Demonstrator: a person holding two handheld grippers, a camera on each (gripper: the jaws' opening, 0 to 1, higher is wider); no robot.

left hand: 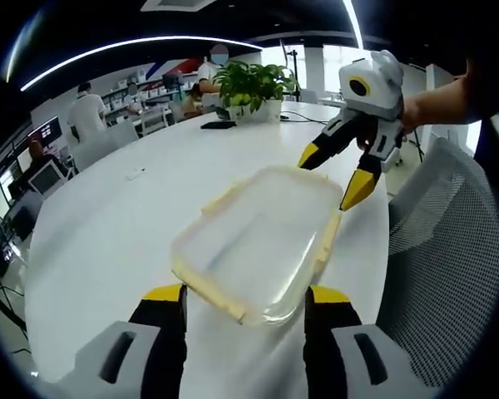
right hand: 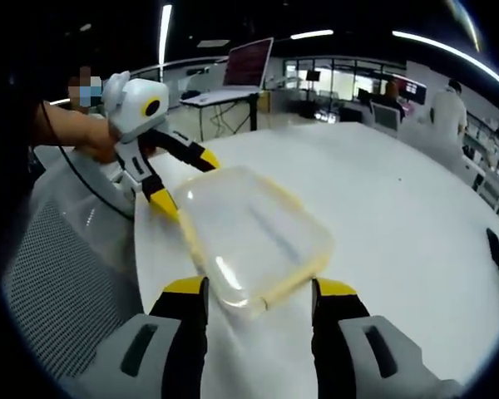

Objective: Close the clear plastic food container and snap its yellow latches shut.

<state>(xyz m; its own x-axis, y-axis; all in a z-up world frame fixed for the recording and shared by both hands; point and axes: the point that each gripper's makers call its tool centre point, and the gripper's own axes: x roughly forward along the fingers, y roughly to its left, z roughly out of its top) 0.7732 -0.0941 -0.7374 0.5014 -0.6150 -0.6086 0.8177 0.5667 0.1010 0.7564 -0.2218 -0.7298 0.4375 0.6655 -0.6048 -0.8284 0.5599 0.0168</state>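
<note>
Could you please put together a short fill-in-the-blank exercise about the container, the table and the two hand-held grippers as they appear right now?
1. The clear container rests on a ____ table.
2. The container's latches are ____ in colour.
3. Both the left hand-held gripper and the right hand-held gripper have their jaws ____.
4. At the far end of the table stands a potted ____ with green leaves.

Missing words: white; yellow; open; plant
</note>
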